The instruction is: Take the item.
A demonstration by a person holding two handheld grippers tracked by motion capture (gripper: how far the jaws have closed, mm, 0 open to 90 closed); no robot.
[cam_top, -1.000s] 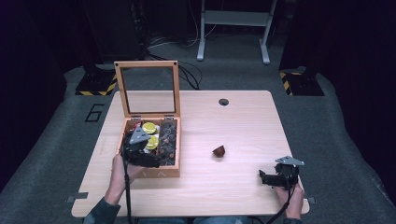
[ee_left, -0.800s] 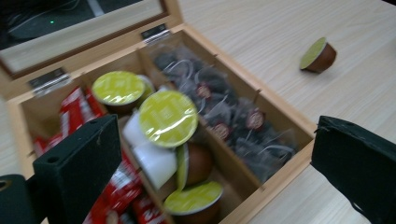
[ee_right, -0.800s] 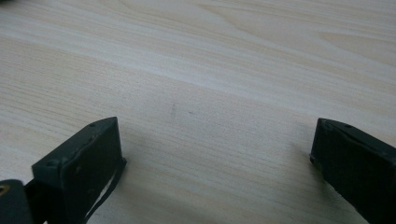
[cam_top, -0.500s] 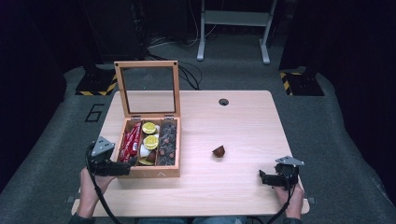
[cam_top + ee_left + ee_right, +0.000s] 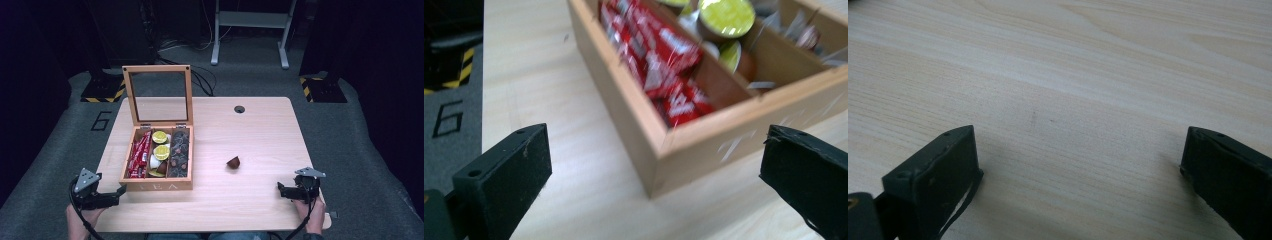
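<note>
A wooden tea box (image 5: 132, 147) stands at the table's left with its glass lid upright. Its compartments hold red packets (image 5: 138, 155), green-topped capsules (image 5: 161, 152) and dark capsules (image 5: 179, 152). The left gripper view looks at the box's near corner (image 5: 659, 150), with red packets (image 5: 659, 60) and green capsules (image 5: 726, 15) inside. My left gripper (image 5: 117, 192) is open at the table's front left edge, just left of the box, holding nothing. A lone brown capsule (image 5: 233, 162) lies mid-table. My right gripper (image 5: 280, 189) is open at the front right, over bare wood (image 5: 1073, 100).
A cable hole (image 5: 239, 109) sits near the table's far edge. Beyond the table are a white metal stand (image 5: 250, 30), cables and yellow-black striped feet (image 5: 102, 92) on grey carpet marked with a 6 (image 5: 101, 120).
My left gripper has pulled back out of the box, moving left and toward the table's front edge, with nothing in it. The right gripper has stayed put.
</note>
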